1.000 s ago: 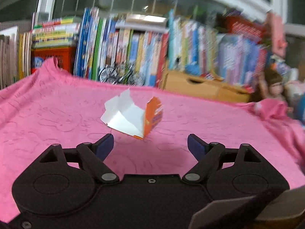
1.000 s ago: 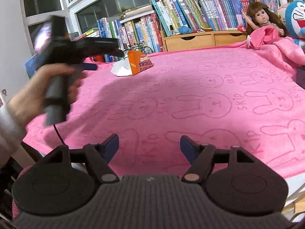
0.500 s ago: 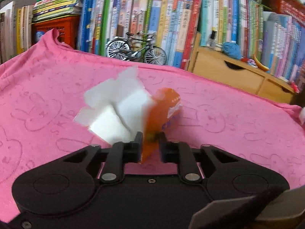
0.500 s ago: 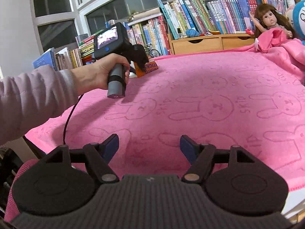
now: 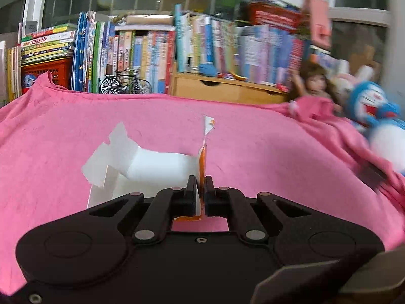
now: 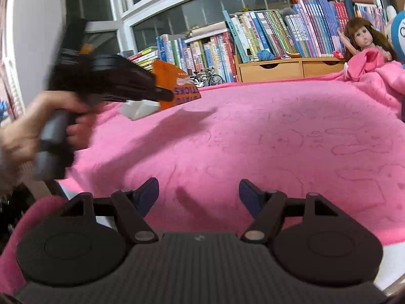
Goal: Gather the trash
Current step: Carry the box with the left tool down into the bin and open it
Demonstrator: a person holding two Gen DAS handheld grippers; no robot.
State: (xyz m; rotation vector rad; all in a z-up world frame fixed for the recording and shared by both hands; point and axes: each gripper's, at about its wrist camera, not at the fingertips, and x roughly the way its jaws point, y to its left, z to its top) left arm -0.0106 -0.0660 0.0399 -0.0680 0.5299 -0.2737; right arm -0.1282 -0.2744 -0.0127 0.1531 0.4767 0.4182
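I am gripping the box (image 5: 157, 169) edge-on in the left gripper (image 5: 201, 192), flaps trailing left; right gripper (image 6: 198, 192) is idling open, well apart.

Torn orange-and-white carton (image 5: 157, 169), lifted off blanket

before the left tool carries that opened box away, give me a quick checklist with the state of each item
1. Left tool shut on the orange box: ok, it pinches one thin wall.
2. Grip deep enough: cannot tell, the white flaps hang free to the side.
3. Box clear of the pink blanket: ok in the right wrist view.
4. Right tool open and empty: ok.
5. Trash bin in view: not ok, none visible.
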